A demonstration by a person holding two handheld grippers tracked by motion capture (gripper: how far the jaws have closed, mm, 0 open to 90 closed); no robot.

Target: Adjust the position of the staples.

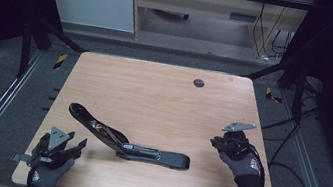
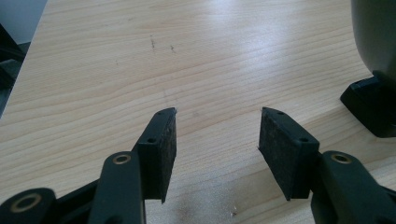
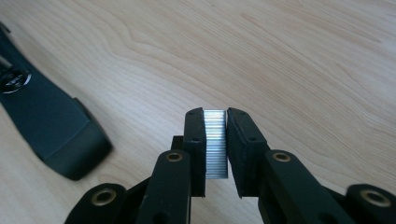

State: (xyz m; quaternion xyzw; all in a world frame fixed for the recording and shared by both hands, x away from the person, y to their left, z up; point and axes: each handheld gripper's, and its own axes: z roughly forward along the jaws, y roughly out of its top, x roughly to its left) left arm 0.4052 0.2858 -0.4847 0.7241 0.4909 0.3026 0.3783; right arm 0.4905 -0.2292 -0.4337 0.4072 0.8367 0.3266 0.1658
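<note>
One strip of staples [image 3: 215,142] is clamped between the pads of the right gripper [image 3: 215,140], held above the table [image 1: 163,98] near its right edge. An opened black stapler [image 1: 126,143] lies toward the near edge. The left gripper [image 2: 217,140], jaws apart and empty, is kept at the near left corner.

A wooden table [image 1: 154,91] bears a dark round grommet [image 1: 198,83].
</note>
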